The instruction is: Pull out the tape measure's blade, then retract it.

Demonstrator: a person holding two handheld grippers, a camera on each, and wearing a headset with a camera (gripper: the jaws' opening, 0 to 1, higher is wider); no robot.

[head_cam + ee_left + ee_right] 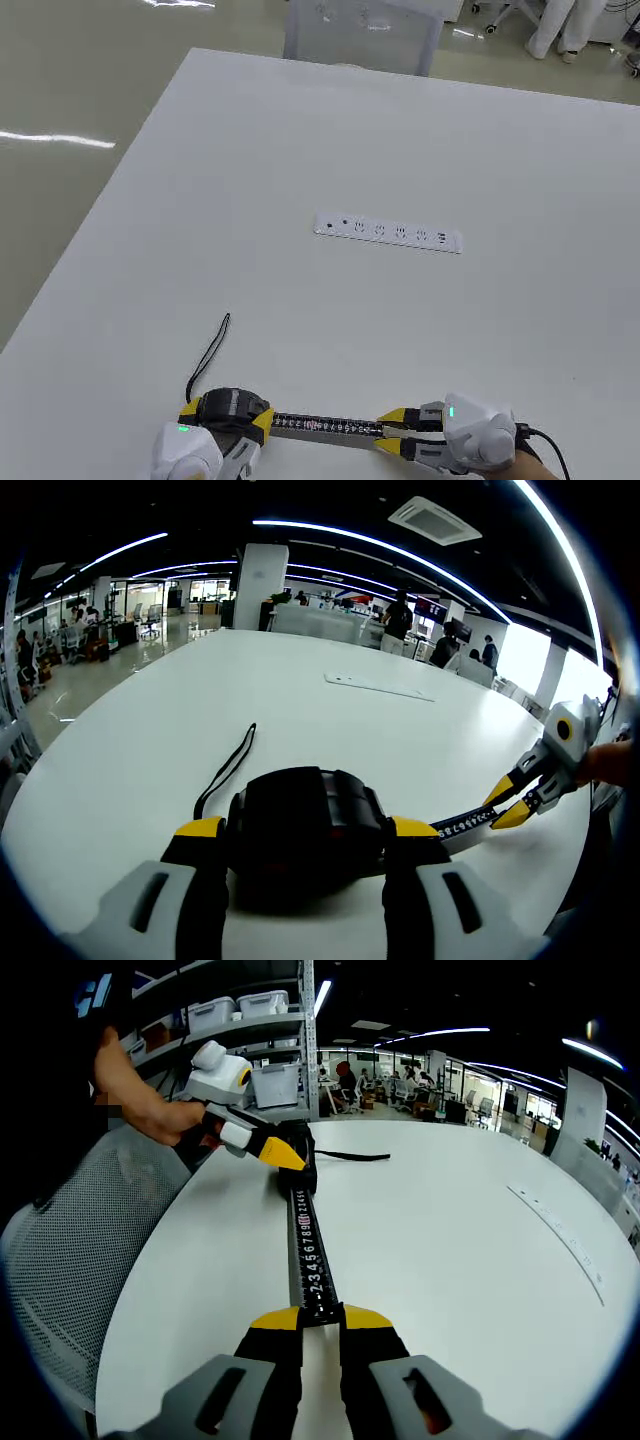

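The left gripper is clamped on the black tape measure. Its case is squeezed between the two yellow-tipped fingers, near the edge of the white table. The blade runs straight out from the case to the right gripper, whose fingers pinch its end (numbers face up). The strap trails away across the table. White bins sit on a shelf, and I cannot tell what is in them.

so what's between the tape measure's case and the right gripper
The pulled-out blade, numbers up, runs the whole stretch over the white table, from the case to the right gripper with its shut jaws. The head view shows it.
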